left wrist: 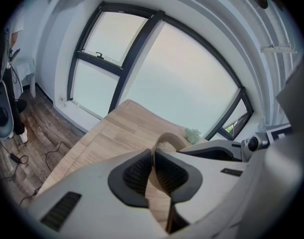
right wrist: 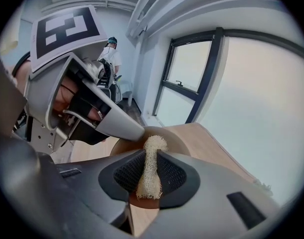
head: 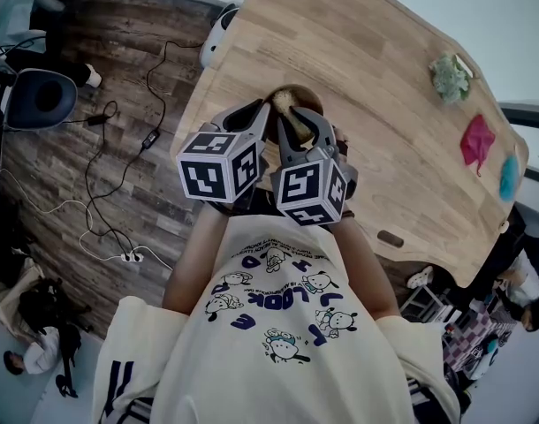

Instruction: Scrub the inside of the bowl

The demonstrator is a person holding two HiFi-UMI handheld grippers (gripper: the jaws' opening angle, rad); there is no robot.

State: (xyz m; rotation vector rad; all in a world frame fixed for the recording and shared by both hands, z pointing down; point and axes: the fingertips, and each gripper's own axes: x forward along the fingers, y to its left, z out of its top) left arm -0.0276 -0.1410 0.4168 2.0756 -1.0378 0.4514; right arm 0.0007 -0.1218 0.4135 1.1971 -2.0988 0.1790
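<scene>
Your left tongs are closed narrow on the rim of the bowl, at about its 8 o'clock in the head view. The bowl is at the near edge of the desk, at 12 o'clock from you. Your right tongs pinch a fibrous scrubber, and its tip reaches into the bowl from 5 o'clock. Grip the rim firmly so the bowl can't skate or tip. Sweep the tip around the inner wall in overlapping circles with light pressure.
</scene>
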